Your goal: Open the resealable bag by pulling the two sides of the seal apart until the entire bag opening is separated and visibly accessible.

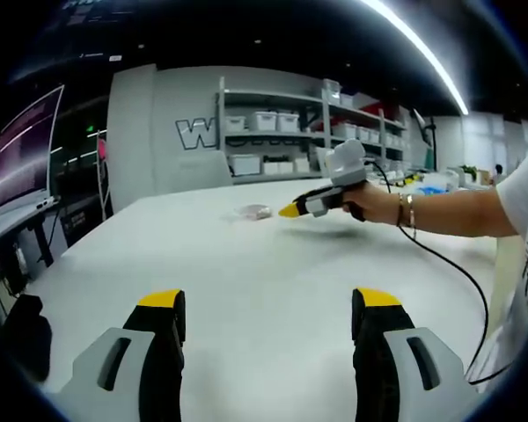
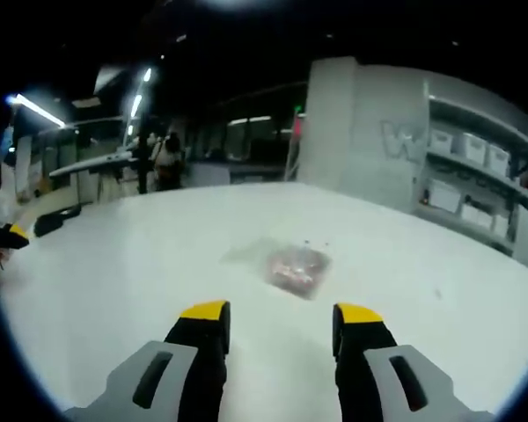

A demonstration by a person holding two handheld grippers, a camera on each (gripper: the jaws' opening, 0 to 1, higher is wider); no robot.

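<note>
right gripper view: resealable bag [image 2: 292, 266] lies untouched on the table [image 2: 114, 290].
right gripper [image 2: 280, 321] and left gripper [image 1: 268, 308] are both held spread; the seal is not yet gripped.

Left gripper view: low over white table [image 1: 246, 290], looks forward across it toward shelving [image 1: 308, 132] on far wall; bag [image 1: 255, 211] far ahead, small; right gripper [image 1: 290, 211], held in hand [image 1: 363, 204], enters from right, just beside bag.

Right gripper view: low over same table [image 2: 114, 290], faces bag [image 2: 295, 266] from near, just ahead of its 2 jaws; shelving [image 2: 475, 185] off to right of bag.

Shared: table, bag, shelving.
</note>
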